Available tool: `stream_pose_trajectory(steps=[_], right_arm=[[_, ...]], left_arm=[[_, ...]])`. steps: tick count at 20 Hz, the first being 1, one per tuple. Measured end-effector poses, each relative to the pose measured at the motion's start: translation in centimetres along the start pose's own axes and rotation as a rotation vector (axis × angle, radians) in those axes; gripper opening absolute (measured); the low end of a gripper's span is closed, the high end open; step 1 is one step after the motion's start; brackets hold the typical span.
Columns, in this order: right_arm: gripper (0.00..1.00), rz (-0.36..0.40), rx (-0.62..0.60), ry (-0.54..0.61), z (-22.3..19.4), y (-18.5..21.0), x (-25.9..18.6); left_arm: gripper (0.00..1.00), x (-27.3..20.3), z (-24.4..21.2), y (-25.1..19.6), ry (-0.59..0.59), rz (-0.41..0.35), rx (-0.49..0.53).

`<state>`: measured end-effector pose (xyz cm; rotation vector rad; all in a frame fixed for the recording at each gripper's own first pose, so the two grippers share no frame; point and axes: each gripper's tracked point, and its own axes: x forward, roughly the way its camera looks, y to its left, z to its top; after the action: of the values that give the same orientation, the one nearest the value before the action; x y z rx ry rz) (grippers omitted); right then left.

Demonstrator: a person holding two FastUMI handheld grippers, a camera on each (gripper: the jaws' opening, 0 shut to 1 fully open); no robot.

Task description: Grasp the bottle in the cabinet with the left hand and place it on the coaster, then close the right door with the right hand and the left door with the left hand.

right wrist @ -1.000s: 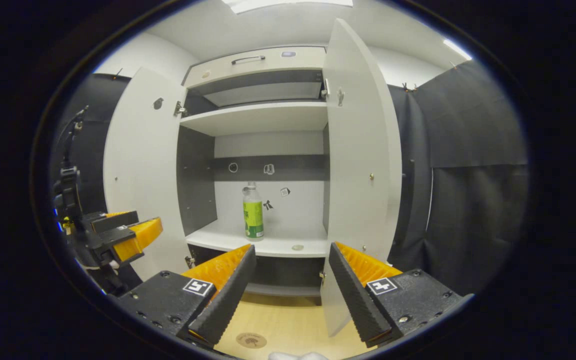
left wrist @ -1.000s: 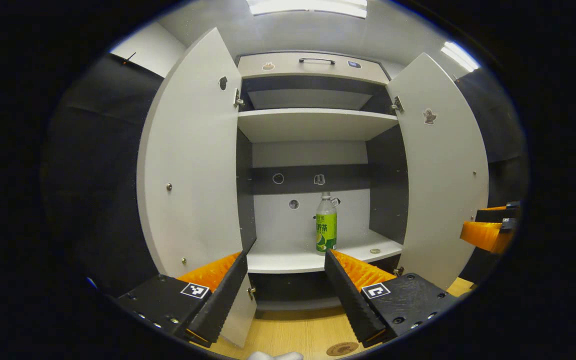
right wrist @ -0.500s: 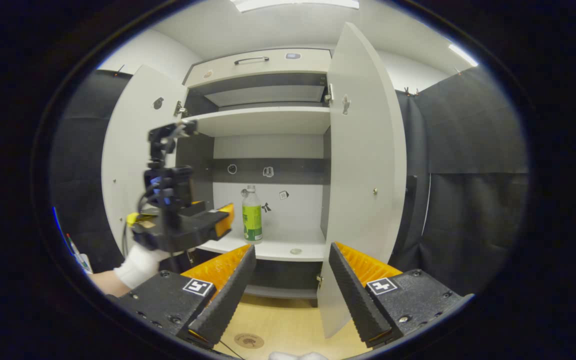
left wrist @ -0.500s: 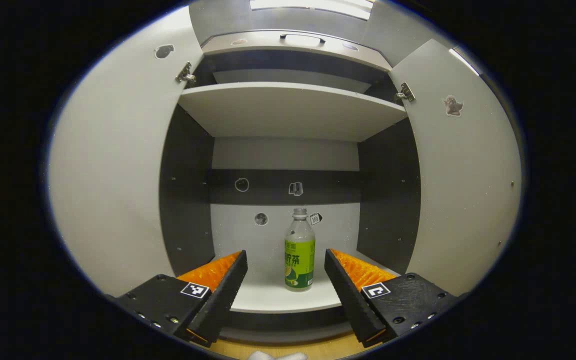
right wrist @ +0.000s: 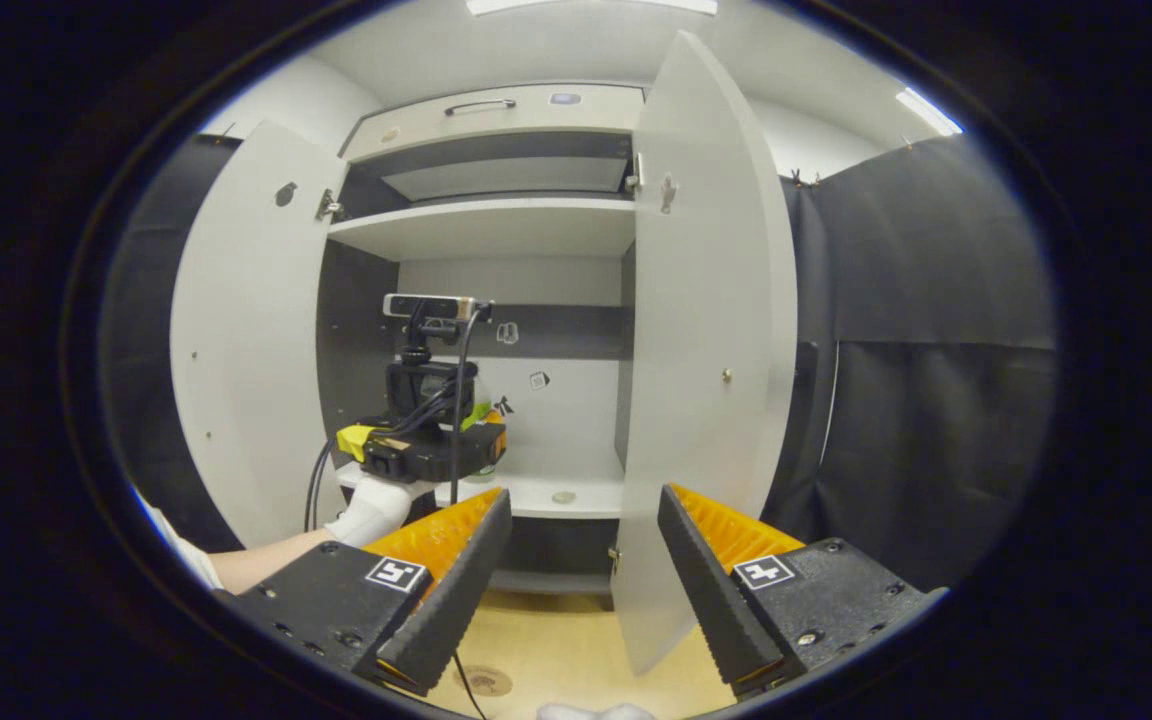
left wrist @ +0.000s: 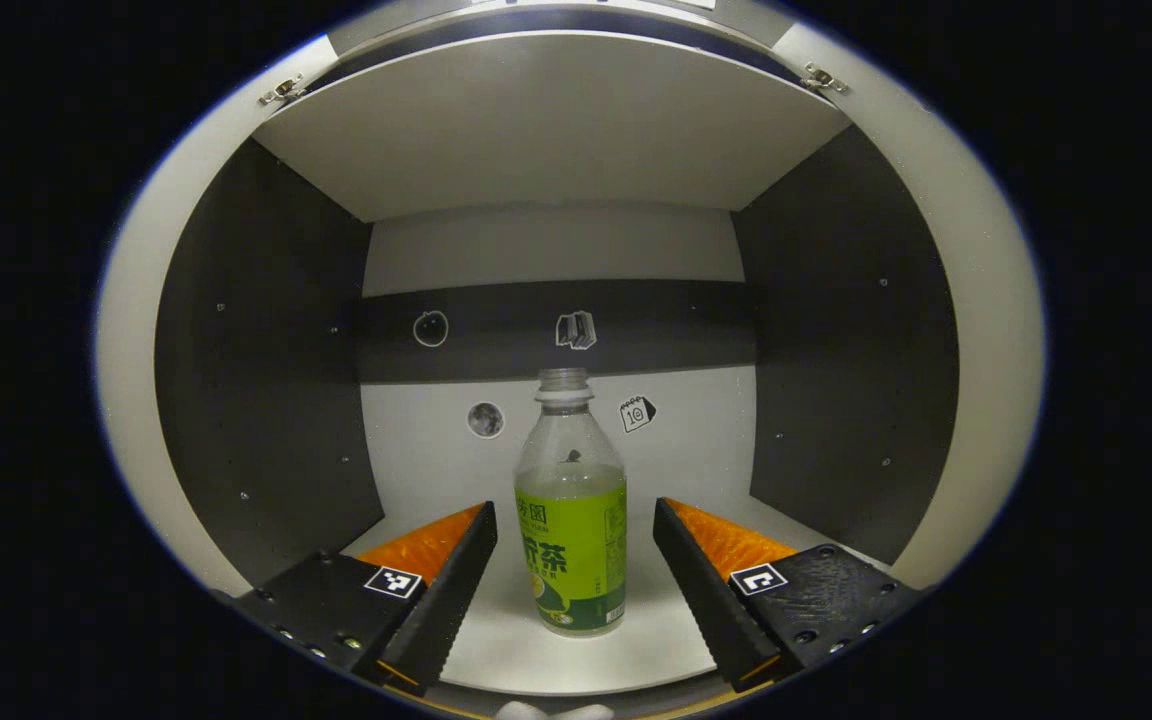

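In the right gripper view the left gripper (right wrist: 456, 440) hides nearly all of the green-labelled clear plastic bottle (right wrist: 477, 412) on the cabinet shelf

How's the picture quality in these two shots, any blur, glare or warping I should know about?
Left gripper view: sharp, evenly lit; the bottle is crisp, but fisheye bends the shelf above it into a curve. Right gripper view: also sharp, ceiling light blown out at the top, the right door bowed by the lens.
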<state>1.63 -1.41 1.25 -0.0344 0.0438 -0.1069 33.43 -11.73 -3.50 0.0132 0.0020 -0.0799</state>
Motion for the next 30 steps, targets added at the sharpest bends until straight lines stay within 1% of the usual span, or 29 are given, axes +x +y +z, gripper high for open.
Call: stream_pose_trajectory(steps=[3, 4, 5, 6, 7, 10, 12, 13, 14, 15, 16, 17, 19, 20, 22, 23, 26, 28, 29, 30], right_arm=[[0.95, 0.009, -0.005, 0.013, -0.6, 0.4, -0.2], [0.95, 0.016, -0.003, 0.015, -0.6, 0.5, -0.3], [0.95, 0.019, -0.005, 0.013, -0.5, 0.7, -0.3], [0.95, 0.021, -0.008, 0.008, -0.4, 0.7, -0.5], [0.95, 0.021, -0.012, 0.004, -0.4, 0.7, -0.8], [0.95, 0.031, -0.016, -0.006, -0.2, 0.7, -1.4], [0.95, 0.034, -0.018, -0.008, -0.3, 0.6, -1.8], [0.95, 0.036, -0.016, -0.006, -0.5, 0.6, -2.0], [0.97, 0.037, -0.013, -0.005, -0.7, 0.5, -2.2], [0.97, 0.037, -0.012, -0.001, -0.9, 0.3, -2.4], [0.97, 0.037, -0.011, 0.001, -1.2, 0.1, -2.5], [0.97, 0.035, -0.012, 0.002, -1.5, -0.1, -2.6], [0.97, 0.033, -0.017, 0.014, -2.4, -0.5, -2.8], [0.97, 0.038, -0.017, 0.020, -2.9, -0.6, -2.9], [0.97, 0.033, -0.022, 0.023, -3.5, -1.0, -3.1], [0.97, 0.030, -0.026, 0.027, -3.9, -1.1, -3.3], [0.95, 0.035, -0.040, 0.035, -4.3, -1.2, -3.8], [0.95, 0.040, -0.050, 0.039, -4.6, -1.0, -4.1], [0.97, 0.046, -0.055, 0.039, -4.6, -0.7, -4.2], [0.95, 0.051, -0.063, 0.040, -4.6, -0.5, -4.3]], left_arm=[[0.96, 1.9, -1.2, 0.1, 0.034, -0.008, -0.022], [0.96, 2.5, -1.7, 0.2, 0.048, 0.004, -0.021], [0.89, 2.2, -1.8, 0.4, 0.059, 0.013, -0.020], [0.80, 2.4, -1.7, 0.4, 0.059, 0.006, -0.020], [0.77, 1.7, -1.2, 0.5, 0.056, 0.001, -0.023], [0.75, -1.6, 1.4, 0.4, -0.017, -0.047, -0.021], [0.75, -4.8, 2.5, 0.3, -0.053, -0.083, -0.019], [0.79, -6.5, 2.8, 0.0, -0.062, -0.104, -0.020], [0.78, -8.4, 2.7, -0.1, -0.065, -0.125, -0.022], [0.75, -10.3, 2.4, -0.1, -0.069, -0.137, -0.026], [0.75, -12.2, 1.8, -0.3, -0.062, -0.154, -0.034], [0.78, -14.0, 1.1, -0.5, -0.053, -0.168, -0.040], [0.72, -17.8, -1.4, -0.7, -0.023, -0.190, -0.039], [0.75, -19.6, -3.0, -0.9, -0.002, -0.200, -0.043], [0.75, -23.3, -6.0, -1.1, 0.013, -0.214, -0.053], [0.73, -24.9, -7.5, -1.3, 0.014, -0.219, -0.051], [0.73, -28.6, -12.3, -2.4, 0.040, -0.244, -0.018], [0.73, -30.3, -15.3, -3.1, 0.069, -0.261, -0.023], [0.77, -31.0, -16.8, -3.5, 0.085, -0.272, -0.037], [0.73, -31.7, -18.2, -3.9, 0.104, -0.279, -0.052]])
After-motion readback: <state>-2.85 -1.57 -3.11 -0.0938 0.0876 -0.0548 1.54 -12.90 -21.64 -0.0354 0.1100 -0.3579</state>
